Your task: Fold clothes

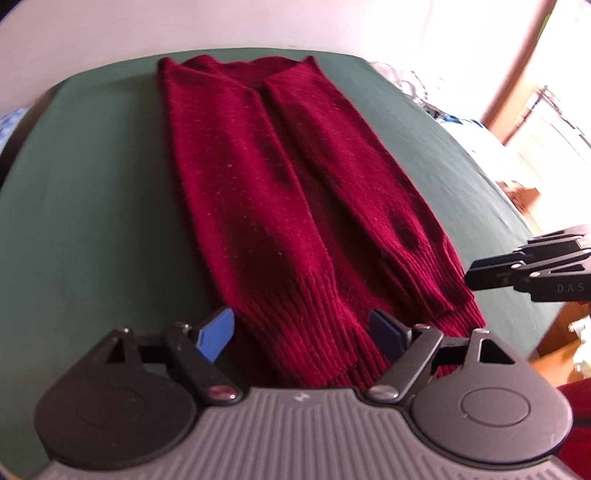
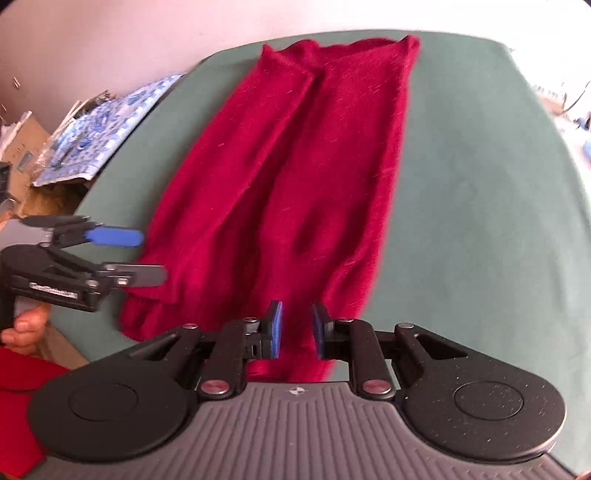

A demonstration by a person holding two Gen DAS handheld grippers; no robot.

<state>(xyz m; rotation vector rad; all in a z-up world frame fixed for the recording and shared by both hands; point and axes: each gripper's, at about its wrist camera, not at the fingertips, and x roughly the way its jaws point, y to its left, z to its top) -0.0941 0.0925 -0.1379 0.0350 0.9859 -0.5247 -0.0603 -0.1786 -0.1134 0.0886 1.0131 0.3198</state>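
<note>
Your sweater (image 1: 280, 192) lies lengthwise on the table (image 1: 92, 221), collar far, hem near you. Your left gripper (image 1: 303, 332) straddles the hem's left part; your right gripper (image 2: 297, 328) hangs over its right part.

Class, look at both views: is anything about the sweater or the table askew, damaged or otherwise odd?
Nothing is damaged or spilled. The red sweater lies lengthwise on the green table, sides folded in. One small oddity: the ribbed hem is uneven, with layers sticking out at different lengths.

surface: dark green cloth-covered table (image 1: 92, 221) | wall: plain pale pinkish wall (image 2: 110, 33) | light: bright overexposed window (image 1: 480, 37) | side: blue-and-white patterned cloth (image 2: 103, 125), brown cardboard box (image 2: 26, 144)
</note>
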